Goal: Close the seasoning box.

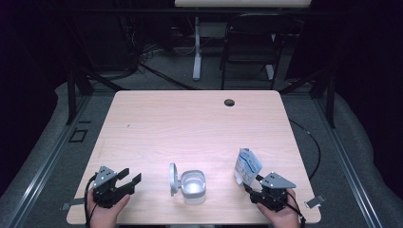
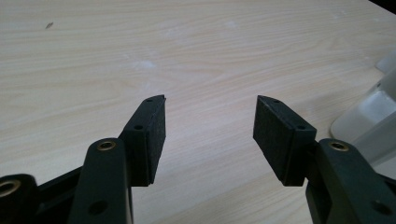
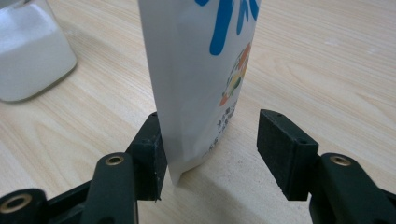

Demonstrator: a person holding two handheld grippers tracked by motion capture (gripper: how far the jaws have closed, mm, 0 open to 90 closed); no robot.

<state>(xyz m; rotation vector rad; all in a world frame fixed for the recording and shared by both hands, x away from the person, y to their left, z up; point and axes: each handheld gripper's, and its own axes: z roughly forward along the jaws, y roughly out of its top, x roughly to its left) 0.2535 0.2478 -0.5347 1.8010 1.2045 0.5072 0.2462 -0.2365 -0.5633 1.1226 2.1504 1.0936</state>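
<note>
A white pouch [image 1: 247, 166] with blue print stands upright on the wooden table [image 1: 190, 123] at the front right. My right gripper [image 1: 253, 184] is open around its base. In the right gripper view the pouch [image 3: 201, 70] touches the left jaw, and the right jaw stands apart from it. A clear container [image 1: 194, 186] of white powder sits front centre, its round lid [image 1: 173, 179] flipped up on its left side. My left gripper [image 1: 130, 177] is open near the front left edge with nothing between its jaws [image 2: 210, 100]. The container [image 2: 373, 116] lies to its right.
A dark cable hole [image 1: 229, 102] sits near the table's far edge. Beyond the table stand a black chair [image 1: 249, 42] and a white desk leg [image 1: 196, 47]. Bare wood spreads across the middle and back of the table.
</note>
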